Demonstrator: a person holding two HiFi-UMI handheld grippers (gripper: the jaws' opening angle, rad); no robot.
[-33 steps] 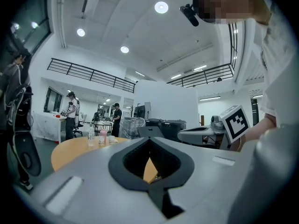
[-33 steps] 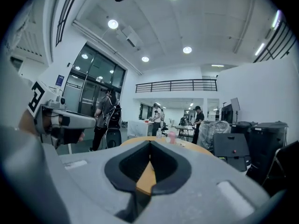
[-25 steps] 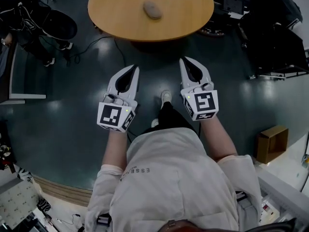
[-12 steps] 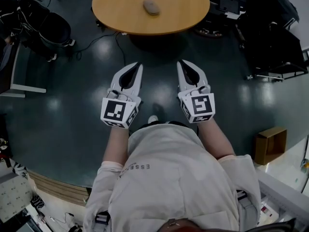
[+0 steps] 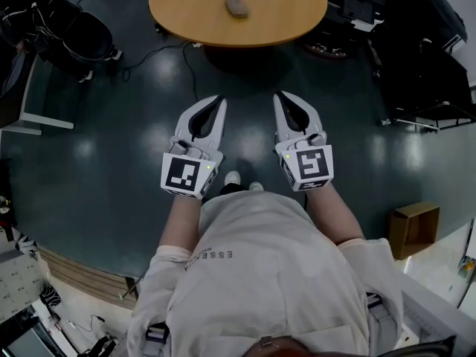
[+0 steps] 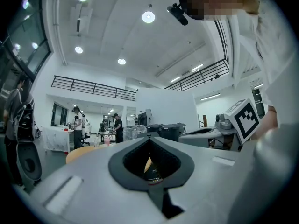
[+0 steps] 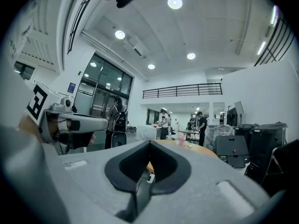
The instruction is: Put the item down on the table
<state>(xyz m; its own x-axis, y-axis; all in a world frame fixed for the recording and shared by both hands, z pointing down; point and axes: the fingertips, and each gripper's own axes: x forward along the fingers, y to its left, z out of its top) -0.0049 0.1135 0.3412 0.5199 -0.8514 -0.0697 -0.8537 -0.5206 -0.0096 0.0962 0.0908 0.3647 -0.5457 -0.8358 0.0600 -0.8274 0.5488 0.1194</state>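
Looking steeply down from the head view, we see a round wooden table (image 5: 286,13) on a dark floor (image 5: 104,162). The item (image 5: 236,5), a small grey rounded lump, lies on the tabletop near its middle. It rests there alone, and neither gripper touches it.

Well short of the table's near edge, a person in a pale shirt (image 5: 260,274) holds two white grippers side by side over the floor, both pointing toward the table. The left gripper (image 5: 219,99) has its jaws closed tip to tip. In its own view, the dark teardrop gap behind the tips holds nothing, and a sliver of the table's wood shows through it. The right gripper (image 5: 280,95) is likewise closed, its tips meeting, and nothing is caught between them.

A black cable (image 5: 160,54) trails across the floor from under the table's edge toward a heap of black bags (image 5: 71,36). On the table's opposite side, and nearer to the person than the table is, a small cardboard box (image 5: 413,225) sits on the floor.
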